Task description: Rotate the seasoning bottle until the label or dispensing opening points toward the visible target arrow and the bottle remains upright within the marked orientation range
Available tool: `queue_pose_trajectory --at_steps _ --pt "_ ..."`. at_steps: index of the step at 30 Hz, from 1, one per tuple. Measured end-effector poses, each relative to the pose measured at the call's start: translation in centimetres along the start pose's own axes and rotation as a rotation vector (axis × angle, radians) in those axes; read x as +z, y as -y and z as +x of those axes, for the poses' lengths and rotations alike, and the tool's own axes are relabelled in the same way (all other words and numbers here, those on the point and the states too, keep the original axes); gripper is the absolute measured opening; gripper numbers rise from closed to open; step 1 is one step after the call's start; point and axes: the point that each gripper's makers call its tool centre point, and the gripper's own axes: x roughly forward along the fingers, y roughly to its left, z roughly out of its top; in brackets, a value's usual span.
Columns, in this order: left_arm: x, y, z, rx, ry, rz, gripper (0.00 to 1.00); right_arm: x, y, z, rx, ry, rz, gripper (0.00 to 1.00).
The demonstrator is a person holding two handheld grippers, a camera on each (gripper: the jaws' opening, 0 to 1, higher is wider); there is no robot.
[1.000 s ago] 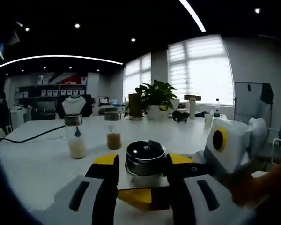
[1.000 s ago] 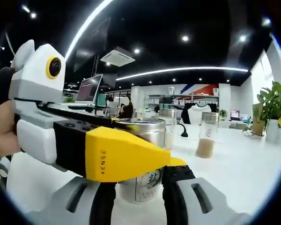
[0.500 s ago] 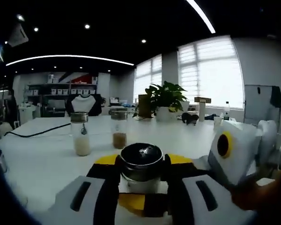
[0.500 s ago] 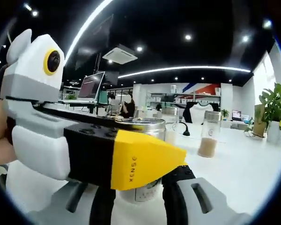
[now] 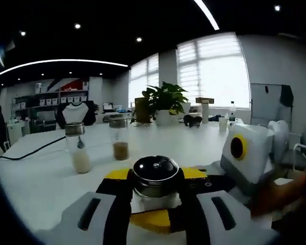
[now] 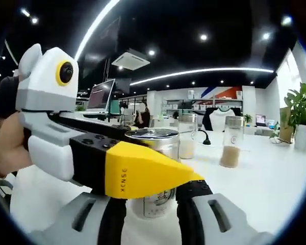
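While two glass jars, one of white powder (image 5: 79, 149) and one of brown (image 5: 120, 143), stand apart on the white table (image 5: 35, 173), the seasoning bottle (image 5: 154, 178) sits upright with the left gripper (image 5: 155, 190) clamped on its sides. Beyond it the right gripper (image 6: 152, 201) has its jaws against the same bottle (image 6: 154, 173), though I cannot tell whether it grips.

Two jars (image 5: 81, 149) block far side; table (image 5: 35, 173) open
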Motion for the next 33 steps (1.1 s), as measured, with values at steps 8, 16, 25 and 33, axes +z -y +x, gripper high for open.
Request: queue_pose_trajectory --at_steps 8,16,25,33 --pt "0.3 -0.2 -1.2 -0.127 -0.021 0.07 0.37 0.6 -1.4 0.2 0.066 0.029 -0.012 0.34" --pt "0.1 0.0 -2.1 -0.218 -0.041 0.089 0.37 0.5 -2.6 0.3 0.121 0.027 -0.014 0.34" --pt "0.2 0.3 -2.9 -0.368 -0.036 0.047 0.37 0.4 -3.2 0.4 0.146 0.02 -0.023 0.36" --pt "0.9 -0.7 -3.2 -0.402 -0.021 0.062 0.37 0.4 -3.3 0.4 0.158 0.021 -0.016 0.34"
